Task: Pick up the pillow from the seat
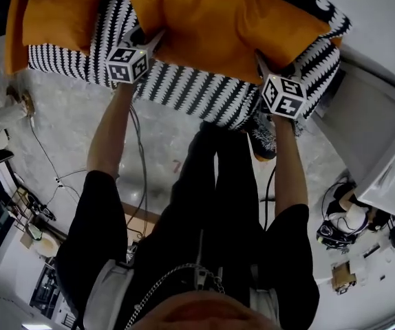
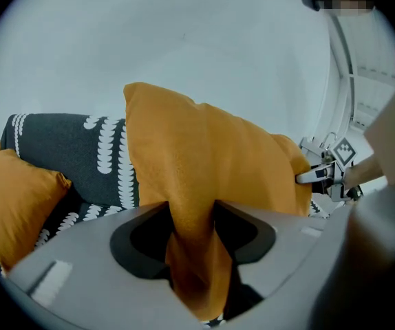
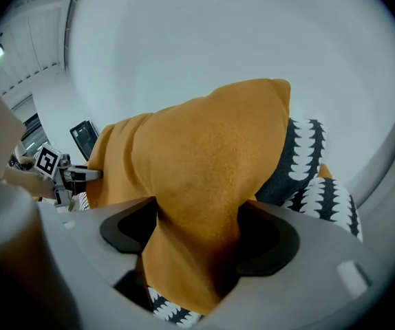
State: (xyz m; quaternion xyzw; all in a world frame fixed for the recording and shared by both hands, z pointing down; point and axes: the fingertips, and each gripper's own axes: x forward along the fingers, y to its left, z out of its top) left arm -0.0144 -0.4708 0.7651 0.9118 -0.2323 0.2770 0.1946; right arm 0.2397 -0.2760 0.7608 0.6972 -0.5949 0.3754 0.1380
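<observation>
An orange pillow [image 1: 218, 23] hangs over the black-and-white patterned seat [image 1: 184, 91], held by its two near corners. My left gripper [image 1: 149, 43] is shut on the pillow's left corner, the orange cloth [image 2: 194, 253] bunched between its jaws. My right gripper [image 1: 263, 64] is shut on the right corner, with the cloth [image 3: 190, 253] pinched the same way. In the left gripper view the pillow [image 2: 211, 163] stands up in front of the seat's back [image 2: 67, 153]. The pillow [image 3: 204, 150] fills the middle of the right gripper view.
A second orange pillow [image 1: 56, 16] lies at the seat's left end, also seen as a pillow [image 2: 12, 198] in the left gripper view. Cables [image 1: 139, 157] run over the grey floor. A white table [image 1: 383, 157] stands at the right, with gear [image 1: 335, 229] below it.
</observation>
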